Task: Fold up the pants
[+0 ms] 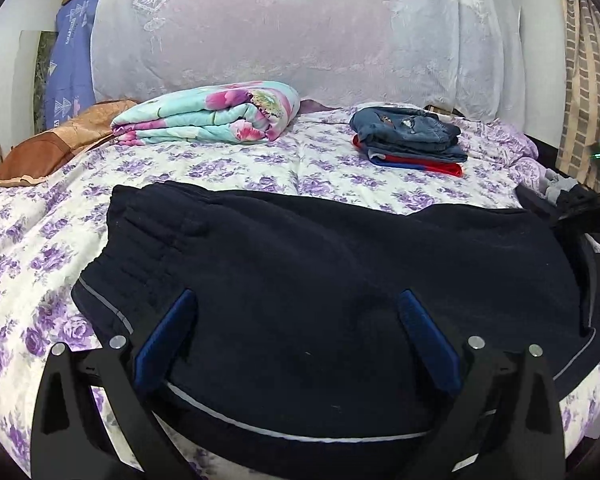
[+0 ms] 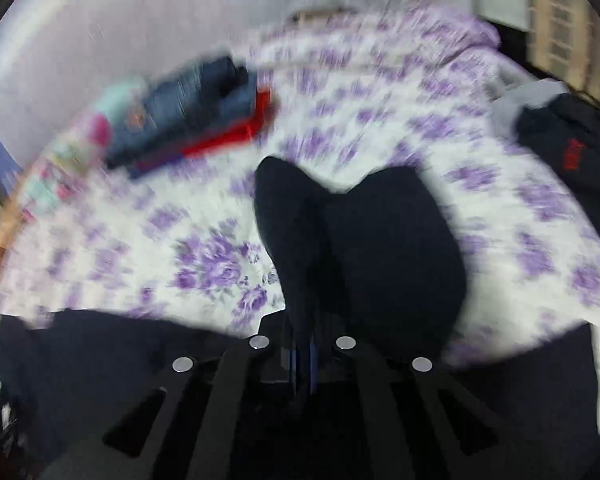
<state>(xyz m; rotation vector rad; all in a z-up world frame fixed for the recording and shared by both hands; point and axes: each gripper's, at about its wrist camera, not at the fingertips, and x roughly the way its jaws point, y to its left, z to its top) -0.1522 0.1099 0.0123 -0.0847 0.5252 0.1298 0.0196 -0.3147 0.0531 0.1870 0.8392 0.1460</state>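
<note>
I see the dark blue pants (image 1: 320,280) lying flat across the bed (image 1: 228,172), which has a white sheet with purple flowers. My left gripper (image 1: 296,308) hangs just over the pants near their waistband, and its two blue fingers (image 1: 168,336) stand wide apart with nothing pinched. My right gripper (image 2: 304,320) is squeezed tight together on a fold of the pants' dark cloth (image 2: 360,240), which sticks up past the fingers. That picture is very blurry. Farther back on the bed sit a folded flowery blanket (image 1: 208,114) and a small stack of folded clothes (image 1: 412,140), well apart from the pants.
</note>
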